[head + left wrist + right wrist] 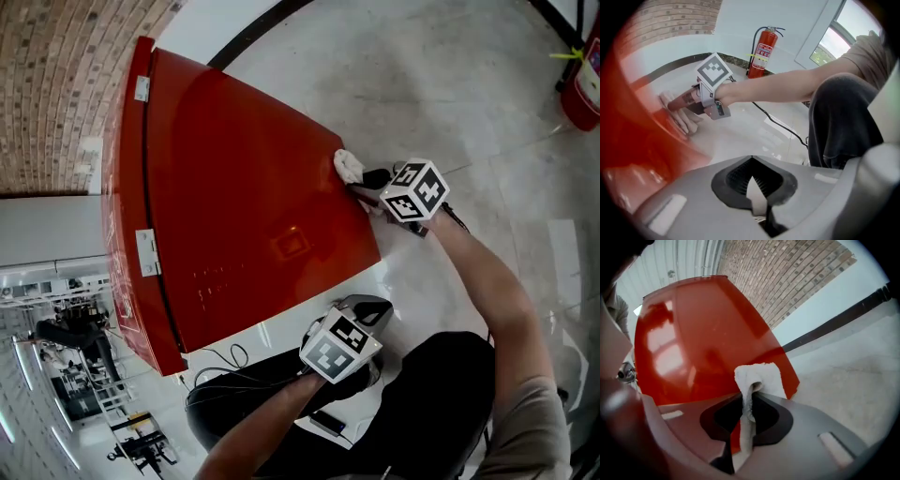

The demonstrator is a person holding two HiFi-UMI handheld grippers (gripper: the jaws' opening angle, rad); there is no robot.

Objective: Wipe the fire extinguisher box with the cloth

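**Box wipe, under way: cloth on the box's corner edge.**

Head view: right gripper (364, 178) holds the cloth (349, 166), which is bunched just ahead of its jaws and touches the near corner of the red box (244, 187). The left gripper (373, 304) hangs apart, with the box edge beside its jaws. Left gripper view: jaws together with nothing between them, box to their left, and an extinguisher (764, 51) far ahead by the wall. Right gripper view: jaws narrow, pinched on the cloth, which folds out over their tips against the box's lower edge. The broad red face rises beyond. Progress, as a judgement: the wipe is on one corner. The glossy face shows no wiped track, so most of it likely remains.
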